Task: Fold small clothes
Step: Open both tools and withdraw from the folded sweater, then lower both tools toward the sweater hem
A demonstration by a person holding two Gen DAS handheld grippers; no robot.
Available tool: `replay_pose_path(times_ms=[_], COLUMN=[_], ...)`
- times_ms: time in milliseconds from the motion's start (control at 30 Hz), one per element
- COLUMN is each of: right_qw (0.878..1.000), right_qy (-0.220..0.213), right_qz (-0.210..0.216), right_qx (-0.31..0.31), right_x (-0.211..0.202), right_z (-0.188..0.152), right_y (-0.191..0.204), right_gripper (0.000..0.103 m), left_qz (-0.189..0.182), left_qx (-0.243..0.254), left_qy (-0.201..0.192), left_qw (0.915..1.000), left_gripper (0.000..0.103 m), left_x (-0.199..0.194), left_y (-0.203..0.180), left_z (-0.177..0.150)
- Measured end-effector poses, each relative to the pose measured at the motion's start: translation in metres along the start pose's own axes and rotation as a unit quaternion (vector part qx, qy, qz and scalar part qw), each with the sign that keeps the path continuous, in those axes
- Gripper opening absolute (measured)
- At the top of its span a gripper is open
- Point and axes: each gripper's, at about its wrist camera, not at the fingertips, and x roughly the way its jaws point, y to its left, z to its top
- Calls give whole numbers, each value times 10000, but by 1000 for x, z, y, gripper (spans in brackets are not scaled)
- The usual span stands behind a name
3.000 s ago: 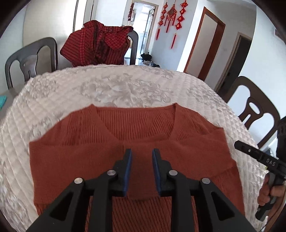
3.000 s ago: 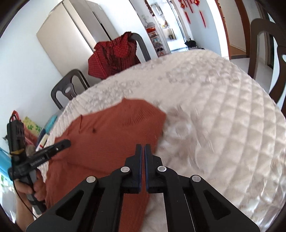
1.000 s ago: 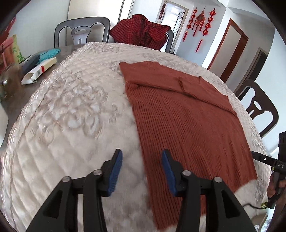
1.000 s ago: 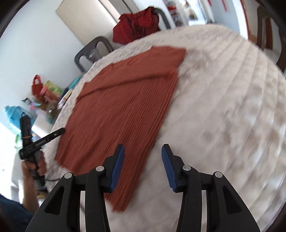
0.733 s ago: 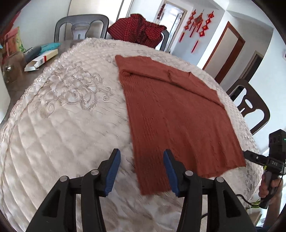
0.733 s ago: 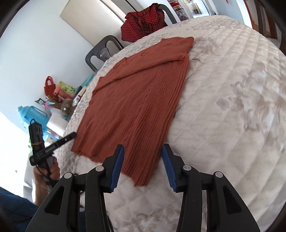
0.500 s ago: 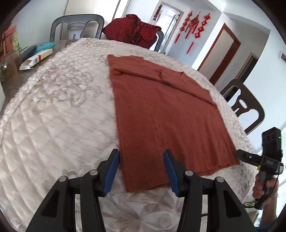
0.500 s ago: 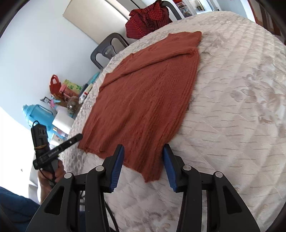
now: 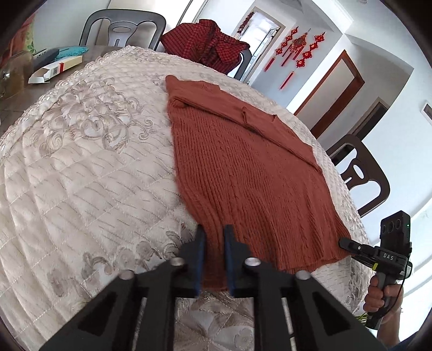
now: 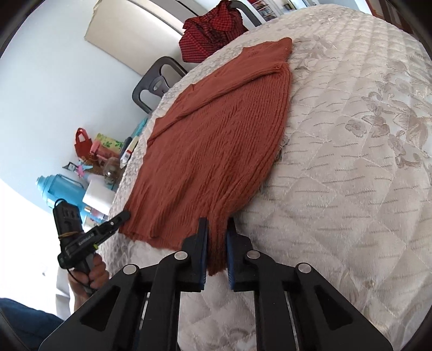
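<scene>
A rust-red knitted sweater lies flat on the cream quilted table cover, sleeves folded across its far end. My left gripper is shut on the near left corner of the hem, with the knit pinched between its blue pads. At the other hem corner my right gripper has its jaws closing, and the bunched knit fills the gap between the pads. Each gripper also shows in the other's view, held in a hand: the right gripper and the left gripper.
A red checked garment hangs over a chair at the far side. A dark chair stands to the right. A white carton lies on the table's far left end, and a blue flask stands among clutter beyond that side.
Both grippers closed in on the near hem corners and their jaws went from wide open to pinching the knit. The sweater itself has not shifted.
</scene>
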Motion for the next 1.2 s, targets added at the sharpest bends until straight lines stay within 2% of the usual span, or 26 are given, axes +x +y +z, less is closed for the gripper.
replay_pose_path(times_ms=[67, 167, 300, 467, 533, 667, 700, 733, 800, 933, 1000, 1100, 1133, 1167, 1200], right_qw=[10000, 9996, 9990, 9994, 9996, 9997, 9997, 9997, 9997, 9997, 9998, 10000, 9999, 9994, 9989], right_qy=[-91, -266, -248, -152, -82, -93, -95, -91, -71, -53, -71, -55, -50, -10, 18], right_qz=[30, -24, -255, -175, -132, -148, -71, 3, 70, 103, 44, -63, -118, -285, -393], right_qx=[1, 45, 263, 248, 249, 182, 191, 211, 234, 222, 158, -23, -83, -212, -262], right_x=[-8, -29, -37, -32, -30, -30, -29, -28, -26, -22, -19, -12, -11, -9, -7], right_z=[0, -4, -10, -8, -6, -5, -5, -5, -4, -2, 1, 4, 4, 3, 2], right_y=[-1, -9, -28, -27, -26, -23, -22, -22, -21, -19, -16, -9, -8, -5, -5], right_gripper=[9, 8, 8, 9, 12, 19, 25, 31, 34, 35, 35, 35, 31, 25, 11], left_qz=[-90, -28, 27, 5, -56, -451, -483, -461, -403, -417, -215, 422, 605, 854, 1033], left_qx=[-103, -130, -283, -369, -409, -549, -525, -496, -443, -545, -388, 149, 324, 571, 744], left_qy=[-158, -350, -208, -120, -54, -46, -44, -37, -11, 21, 10, 29, 20, 6, -12], left_qw=[9998, 9993, 9994, 9992, 9991, 9975, 9974, 9977, 9982, 9976, 9990, 9990, 9976, 9947, 9919], left_gripper=[11, 10, 8, 9, 15, 47, 52, 53, 54, 54, 54, 53, 52, 46, 40], left_x=[-9, -24, -25, -18, -17, -15, -15, -15, -15, -14, -11, -2, 0, 3, 4], left_y=[6, 17, 30, 29, 31, 30, 27, 23, 19, 19, 12, -9, -16, -23, -27], left_z=[0, -2, -7, -6, -5, -3, -3, -4, -4, -4, -1, 2, 1, -1, -3])
